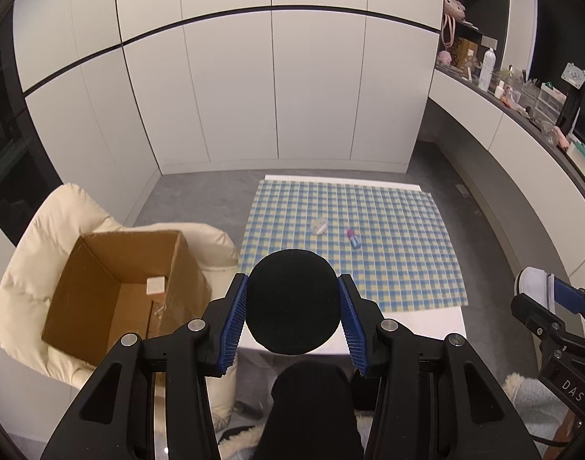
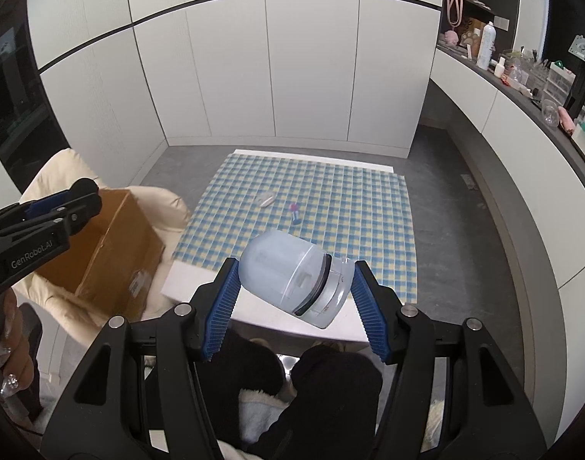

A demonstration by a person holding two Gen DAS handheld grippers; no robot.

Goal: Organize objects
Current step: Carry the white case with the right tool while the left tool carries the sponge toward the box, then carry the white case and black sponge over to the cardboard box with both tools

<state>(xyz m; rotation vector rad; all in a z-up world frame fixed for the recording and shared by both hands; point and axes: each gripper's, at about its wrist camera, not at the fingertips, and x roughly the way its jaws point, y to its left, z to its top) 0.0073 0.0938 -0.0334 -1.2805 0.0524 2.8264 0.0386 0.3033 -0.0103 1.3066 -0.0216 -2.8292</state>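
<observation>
My left gripper [image 1: 292, 303] is shut on a round black foam object [image 1: 294, 301], held above the table's near edge. My right gripper [image 2: 294, 287] is shut on a pale blue domed plastic container [image 2: 288, 278] with a clear lid, held tilted over the near edge. An open cardboard box [image 1: 116, 287] sits on a cream cushioned chair [image 1: 35, 230] to the left, with a small white cube [image 1: 155, 285] inside. On the checked cloth [image 1: 388, 249] lie a small clear item [image 1: 319, 226] and a small pink-and-blue tube [image 1: 353, 238].
The table [image 2: 262, 314] is white under the blue-yellow checked cloth. White cabinets stand behind it. A dark counter [image 1: 522, 111] at right holds bottles and boxes. Grey floor surrounds the table. The right gripper shows at the right edge of the left wrist view [image 1: 541, 291].
</observation>
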